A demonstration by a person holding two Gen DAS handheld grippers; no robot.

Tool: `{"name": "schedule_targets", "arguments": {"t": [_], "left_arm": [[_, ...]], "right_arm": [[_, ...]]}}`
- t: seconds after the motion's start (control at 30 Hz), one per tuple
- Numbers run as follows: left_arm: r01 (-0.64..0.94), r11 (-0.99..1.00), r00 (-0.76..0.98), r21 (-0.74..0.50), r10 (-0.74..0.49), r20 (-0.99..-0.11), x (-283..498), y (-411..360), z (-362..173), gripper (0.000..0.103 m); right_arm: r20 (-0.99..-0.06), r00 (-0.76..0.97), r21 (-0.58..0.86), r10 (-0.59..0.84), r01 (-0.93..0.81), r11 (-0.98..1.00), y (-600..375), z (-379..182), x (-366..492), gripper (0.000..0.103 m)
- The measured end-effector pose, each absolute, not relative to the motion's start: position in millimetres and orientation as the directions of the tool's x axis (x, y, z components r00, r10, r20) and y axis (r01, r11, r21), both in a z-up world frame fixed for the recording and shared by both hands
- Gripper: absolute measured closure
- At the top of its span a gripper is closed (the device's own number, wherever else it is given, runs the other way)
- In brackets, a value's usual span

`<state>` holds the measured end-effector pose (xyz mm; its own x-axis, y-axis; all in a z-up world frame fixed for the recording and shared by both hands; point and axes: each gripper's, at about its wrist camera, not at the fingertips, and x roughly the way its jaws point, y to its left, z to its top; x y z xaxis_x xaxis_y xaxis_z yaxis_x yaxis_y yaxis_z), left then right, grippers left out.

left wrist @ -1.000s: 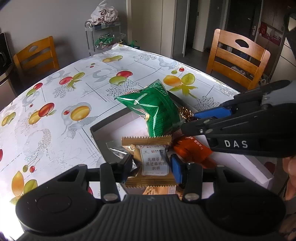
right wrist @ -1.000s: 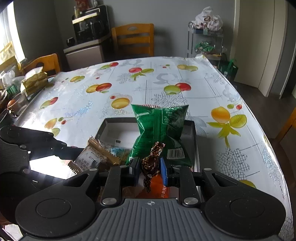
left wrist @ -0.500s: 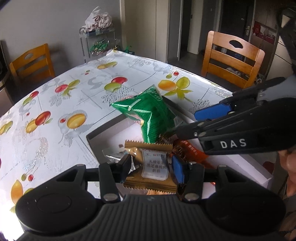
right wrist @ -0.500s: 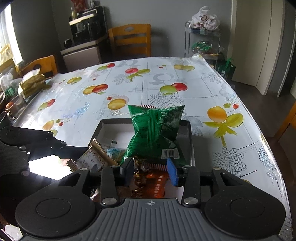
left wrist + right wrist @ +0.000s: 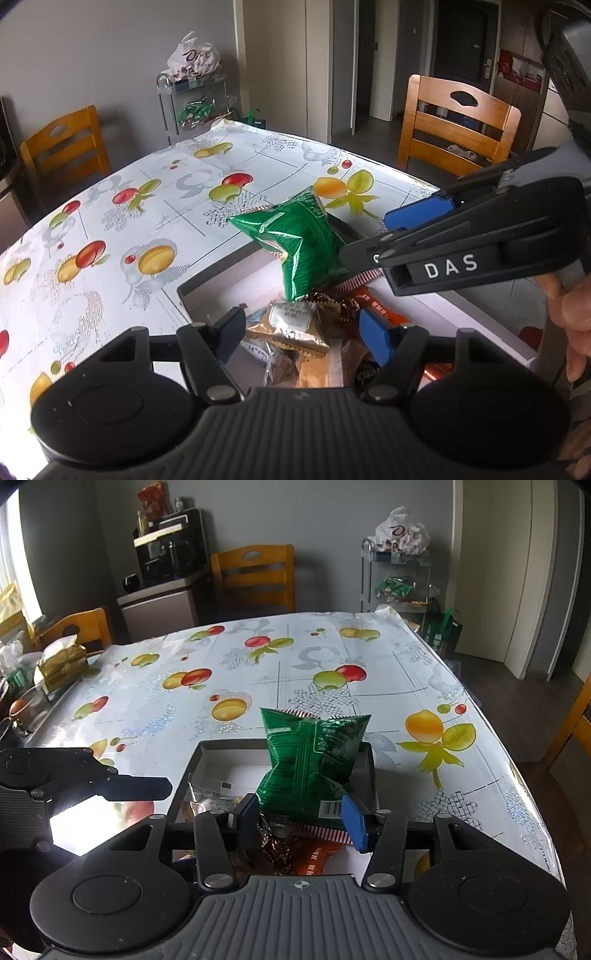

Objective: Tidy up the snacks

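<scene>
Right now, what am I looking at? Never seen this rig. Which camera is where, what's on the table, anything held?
There is no robot. A person holds a two-finger tool in each hand, and each tool has a fisheye camera looking along its jaws. One picture is from the left gripper, the other from the right gripper. Each view also shows the other tool. On the fruit-print table sits a shallow box of snacks: a green bag, a tan packet, an orange packet and a foil candy. Both sets of jaws are open and nothing is held.
</scene>
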<state>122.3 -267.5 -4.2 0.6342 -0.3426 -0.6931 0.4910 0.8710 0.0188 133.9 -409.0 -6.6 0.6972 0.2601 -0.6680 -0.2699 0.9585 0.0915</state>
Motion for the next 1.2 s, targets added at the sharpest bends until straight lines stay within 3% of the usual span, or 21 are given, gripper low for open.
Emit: {"name": "schedule_targets", "arguments": {"t": [0.13, 0.33, 0.5, 0.7, 1.2], "left_arm": [[0.464, 0.886, 0.638, 0.006, -0.330, -0.696, 119.7, -260.7, -0.2, 0.034], [0.406, 0.914, 0.650, -0.014, -0.300, -0.698, 115.6, -248.1, 5.5, 0.018], [0.390, 0.920, 0.649, -0.031, -0.298, -0.699, 108.9, -241.3, 10.8, 0.013], [0.379, 0.925, 0.663, -0.005, -0.276, -0.696, 103.9, -242.5, 15.0, 0.011], [0.316, 0.948, 0.663, -0.045, -0.254, -0.704, 105.8, -222.5, 19.5, 0.010]], "right_arm": [[-0.658, 0.704, 0.096, 0.267, -0.274, 0.957, -407.5, -2.2, 131.9, 0.048], [-0.645, 0.713, 0.098, 0.275, -0.279, 0.955, -408.6, 4.6, 129.5, 0.041], [-0.640, 0.715, 0.105, 0.281, -0.281, 0.954, -410.5, 7.1, 127.3, 0.033], [-0.636, 0.716, 0.105, 0.287, -0.288, 0.952, -411.6, 10.2, 124.9, 0.019], [-0.635, 0.710, 0.104, 0.305, -0.313, 0.944, -404.5, 14.0, 125.3, 0.015]]}}
